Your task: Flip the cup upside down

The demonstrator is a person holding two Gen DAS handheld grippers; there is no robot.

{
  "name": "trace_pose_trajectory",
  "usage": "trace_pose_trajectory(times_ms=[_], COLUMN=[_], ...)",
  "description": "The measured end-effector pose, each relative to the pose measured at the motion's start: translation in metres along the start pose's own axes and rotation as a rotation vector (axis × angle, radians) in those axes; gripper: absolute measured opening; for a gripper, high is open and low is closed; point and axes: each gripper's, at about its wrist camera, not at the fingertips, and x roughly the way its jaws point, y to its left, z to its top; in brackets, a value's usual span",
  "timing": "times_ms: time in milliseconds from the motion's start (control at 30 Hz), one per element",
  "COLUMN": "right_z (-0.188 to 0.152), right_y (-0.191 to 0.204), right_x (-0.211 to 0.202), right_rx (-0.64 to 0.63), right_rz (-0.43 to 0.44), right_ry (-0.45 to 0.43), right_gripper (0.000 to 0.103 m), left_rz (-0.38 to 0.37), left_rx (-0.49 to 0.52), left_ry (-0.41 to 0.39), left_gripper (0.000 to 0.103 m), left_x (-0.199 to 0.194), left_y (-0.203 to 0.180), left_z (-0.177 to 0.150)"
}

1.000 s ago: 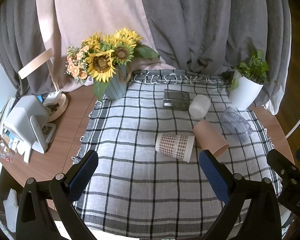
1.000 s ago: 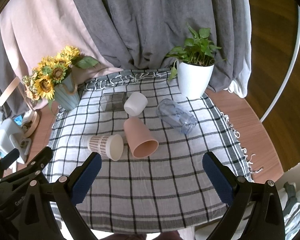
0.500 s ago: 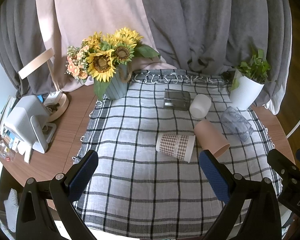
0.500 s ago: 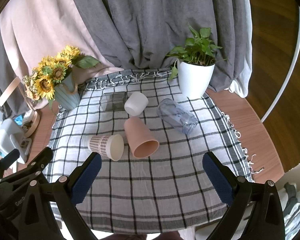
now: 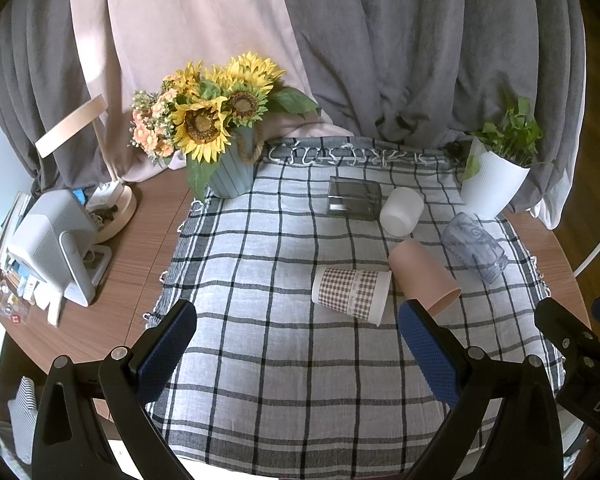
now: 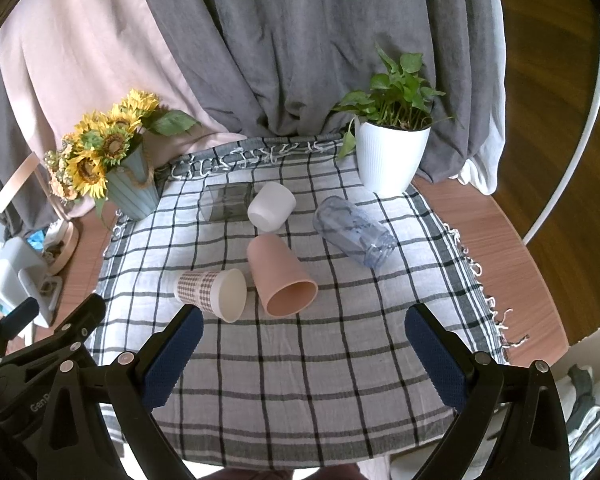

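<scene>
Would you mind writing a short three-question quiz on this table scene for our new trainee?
1. True or false: the pink cup stands upright on the checked cloth.
2. Which lies nearest the white planter? A) checked paper cup B) clear blue tumbler C) sunflower vase
3. Fill in: the left gripper and right gripper are both ____ and hold nothing.

Key: 1 false, it lies on its side; 2 B; 3 open.
</scene>
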Motion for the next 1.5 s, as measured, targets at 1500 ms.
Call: trace_pose_trajectory(times_ms=[1500], right_z=[0.095], right_y=[-0.069], right_x=[0.226], right_rx=[-0.307], right_rz=[0.121], right_ry=[0.408], right_gripper=[0.101], left_rz=[0.278], left_rx=[-0.226], left_ry=[0.289], left_gripper=[0.103], left_x=[0.149], left_y=[-0.124], left_z=[0.048])
